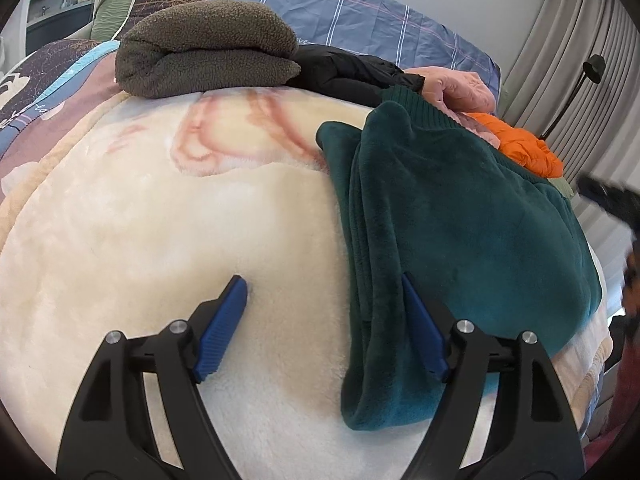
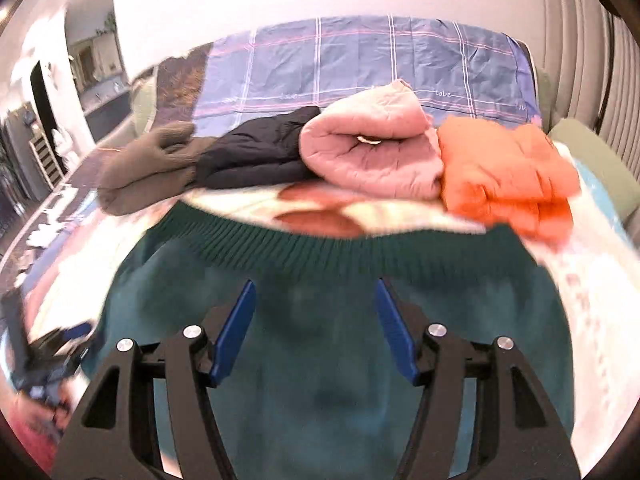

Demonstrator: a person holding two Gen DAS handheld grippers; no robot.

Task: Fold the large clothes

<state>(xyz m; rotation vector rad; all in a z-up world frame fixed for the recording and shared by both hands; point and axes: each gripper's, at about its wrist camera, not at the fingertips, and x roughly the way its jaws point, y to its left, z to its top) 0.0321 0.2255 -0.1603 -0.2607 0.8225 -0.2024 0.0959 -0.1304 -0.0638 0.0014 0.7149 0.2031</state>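
Observation:
A dark teal fleece garment [image 1: 460,220] with a ribbed knit hem lies folded lengthwise on the cream blanket [image 1: 160,220]. My left gripper [image 1: 322,288] is open over the garment's left folded edge. Its left finger rests over bare blanket and its right finger [image 1: 416,320] lies against the teal folds, pinching nothing. In the right wrist view, my right gripper [image 2: 316,288] is open above the middle of the teal garment [image 2: 320,380], just short of the ribbed hem [image 2: 320,240]. Nothing is between its pads, and that view is motion-blurred.
Folded clothes line the far side of the blanket: a brown fleece [image 1: 208,48], a black jacket [image 1: 344,72], a pink quilted piece [image 2: 372,148] and an orange puffer [image 2: 508,176]. Behind them lies a blue plaid sheet [image 1: 360,12]. Grey curtains [image 1: 580,40] and a black lamp [image 1: 592,68] stand at the right.

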